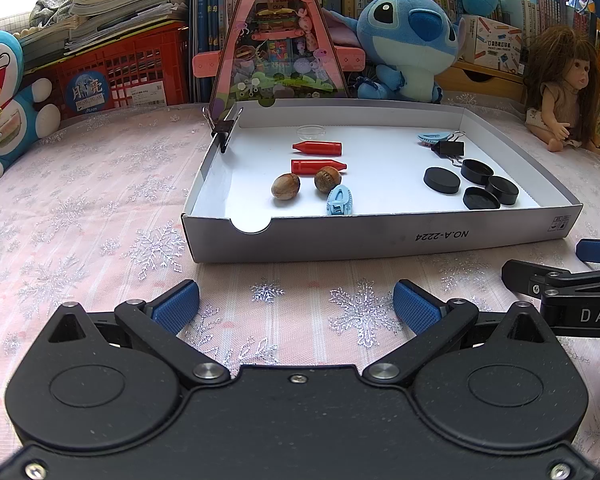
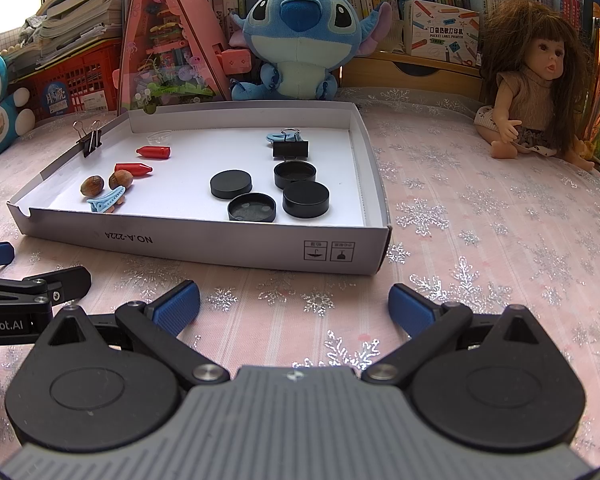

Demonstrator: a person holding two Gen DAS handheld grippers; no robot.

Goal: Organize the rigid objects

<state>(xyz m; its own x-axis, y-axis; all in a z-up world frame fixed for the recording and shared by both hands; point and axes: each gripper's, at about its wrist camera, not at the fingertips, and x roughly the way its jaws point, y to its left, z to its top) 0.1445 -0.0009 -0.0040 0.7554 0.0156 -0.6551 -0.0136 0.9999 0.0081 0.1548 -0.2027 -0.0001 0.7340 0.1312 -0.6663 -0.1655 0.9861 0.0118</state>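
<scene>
A shallow white box (image 1: 380, 236) (image 2: 204, 240) lies on the table ahead of both grippers. In it lie two red caps (image 1: 318, 148) (image 2: 154, 152), two brown nuts (image 1: 286, 186) (image 2: 92, 185), a blue hair clip (image 1: 340, 200) (image 2: 106, 202), several black round lids (image 1: 441, 180) (image 2: 231, 184), a black binder clip (image 1: 450, 148) (image 2: 290, 148) and a clear small dish (image 1: 311, 132). My left gripper (image 1: 296, 306) is open and empty in front of the box. My right gripper (image 2: 294, 306) is open and empty too, near the box's right front corner.
A second binder clip (image 1: 224, 128) (image 2: 88, 140) grips the box's left wall. A Stitch plush (image 1: 408, 40) (image 2: 296, 36), a pink triangular toy house (image 1: 276, 40), a doll (image 2: 528, 88), a Doraemon plush (image 1: 0, 92) and books stand behind. The cloth (image 2: 480, 220) has a snowflake pattern.
</scene>
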